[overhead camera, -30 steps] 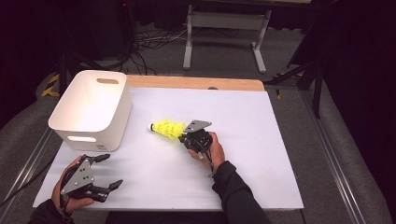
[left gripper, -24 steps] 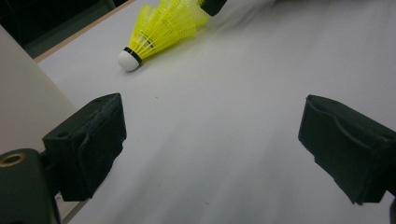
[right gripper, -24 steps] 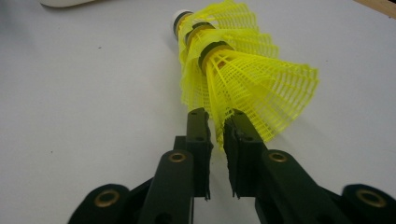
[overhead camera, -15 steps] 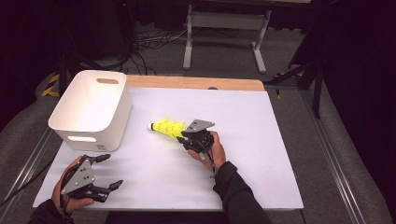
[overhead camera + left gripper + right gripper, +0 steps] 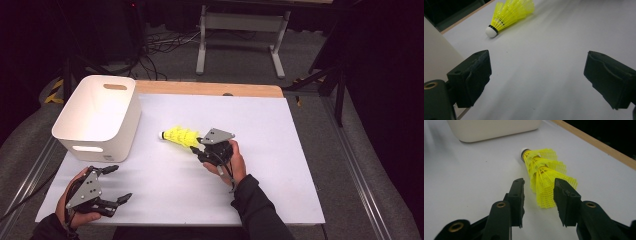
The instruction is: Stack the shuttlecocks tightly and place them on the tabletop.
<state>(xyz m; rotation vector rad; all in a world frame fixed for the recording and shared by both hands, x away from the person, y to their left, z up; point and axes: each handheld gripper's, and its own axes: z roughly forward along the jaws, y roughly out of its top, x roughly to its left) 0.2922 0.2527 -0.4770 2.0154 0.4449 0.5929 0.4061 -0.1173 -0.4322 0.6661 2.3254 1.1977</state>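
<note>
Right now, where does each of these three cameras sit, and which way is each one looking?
High view: above the table's near side, looking forward and down on the white bin, both hands and each hand-held gripper.
Left gripper view: on the left hand-held gripper, looking low across the table between its wide-apart jaws.
Right gripper view: on the right hand-held gripper, its jaws flanking the skirt.
All share the yellow shuttlecocks.

Yellow shuttlecock stack lying on side, white cork toward bin.
</note>
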